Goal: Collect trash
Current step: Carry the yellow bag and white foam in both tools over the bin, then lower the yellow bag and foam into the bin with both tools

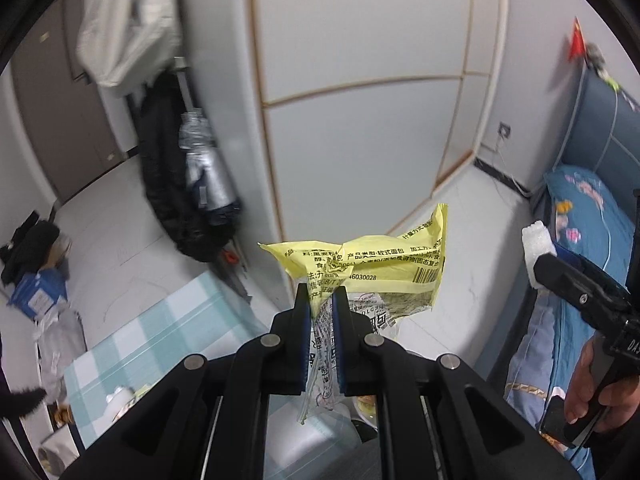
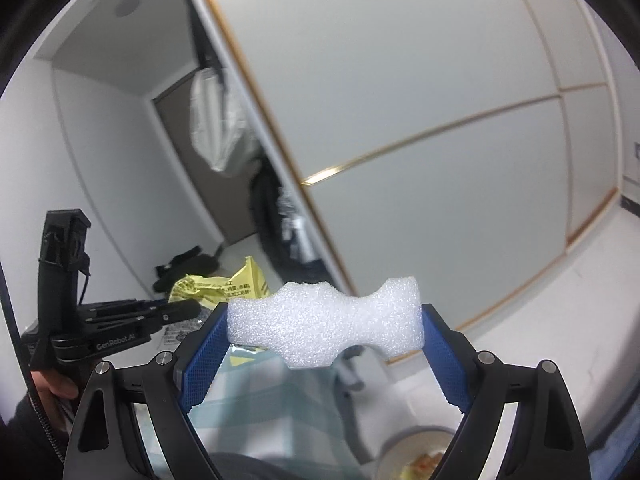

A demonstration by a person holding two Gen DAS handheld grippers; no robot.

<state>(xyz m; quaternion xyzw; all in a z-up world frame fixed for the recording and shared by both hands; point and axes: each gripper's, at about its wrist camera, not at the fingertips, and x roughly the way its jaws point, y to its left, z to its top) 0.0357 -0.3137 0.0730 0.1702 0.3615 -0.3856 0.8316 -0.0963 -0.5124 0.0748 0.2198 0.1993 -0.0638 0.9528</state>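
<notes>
Yellow plastic fills the middle of my left view: the left gripper point(image 1: 322, 294) has its 2 blue-padded fingers point(image 1: 305, 320) pressed almost together on a crumpled yellow wrapper point(image 1: 372, 264), which has black print and a barcode. The clear lower part of this wrapper hangs down between the fingers, and the yellow part stands above the tips, up in the air and away from any surface.

On my right side, the right gripper point(image 2: 325, 322) holds a white foam piece point(image 2: 320, 320) across its width. The jaws stand at a middle width, and each blue pad point(image 2: 200, 360) touches 1 end of the foam. The foam has a narrow waist near its right end and it is also lifted free.

From the left camera I see the right gripper point(image 1: 538, 260) at the right edge with the foam piece point(image 1: 538, 244) at its tip, and the hand point(image 1: 592, 392) on its handle. From the right camera I see the left gripper point(image 2: 188, 310) at the left with the wrapper point(image 2: 220, 286) beyond it.

Below both grippers is a table point(image 1: 168, 332) with a pale blue-green checked cloth. A bowl point(image 2: 404, 452) with food is low in the right view. Behind them I see a white panelled wall point(image 1: 360, 120) with thin golden lines, a bed point(image 1: 580, 240) with blue bedding at the right, and dark clothes point(image 1: 172, 184) hanging at the left.
</notes>
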